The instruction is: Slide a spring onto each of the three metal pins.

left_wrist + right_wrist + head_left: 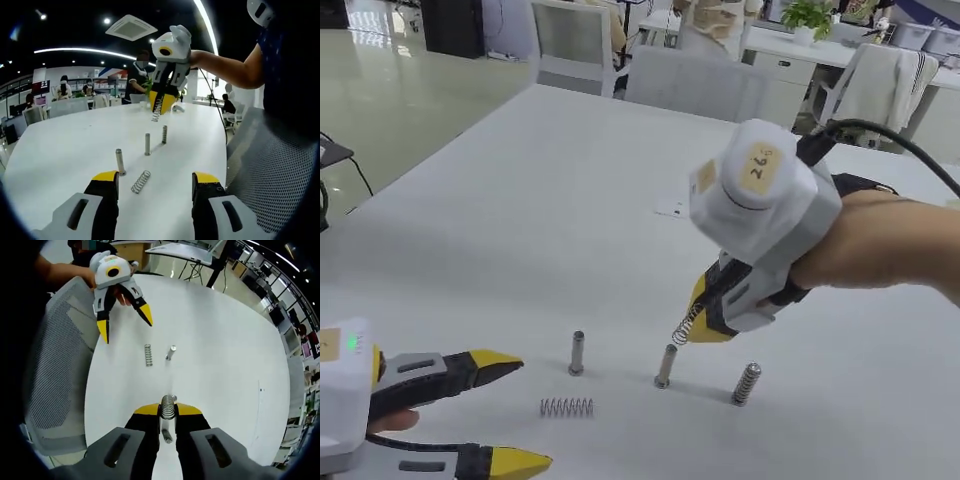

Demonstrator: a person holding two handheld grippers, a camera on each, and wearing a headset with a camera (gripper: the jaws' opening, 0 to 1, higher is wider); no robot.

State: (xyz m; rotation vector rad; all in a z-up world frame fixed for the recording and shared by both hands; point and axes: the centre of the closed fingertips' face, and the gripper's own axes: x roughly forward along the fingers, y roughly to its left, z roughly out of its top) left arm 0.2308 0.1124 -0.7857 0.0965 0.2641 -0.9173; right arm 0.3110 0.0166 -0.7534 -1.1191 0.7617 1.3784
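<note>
The right hand-held gripper (pixel 705 325) pinches a silvery spring (pixel 686 324) tilted just above the middle pin (pixel 665 366), its top hidden in the jaws, while the left hand-held gripper (pixel 532 412) hangs spread by a loose spring (pixel 566 406).

A loose coiled steel spring (pixel 141 181) lies on the white tabletop (pixel 60 150) just ahead of the left gripper's (pixel 155 176) jaws; beyond it stand three upright grey metal pins (pixel 147 143) (the farthest wears a second spring (pixel 164 134)).
</note>
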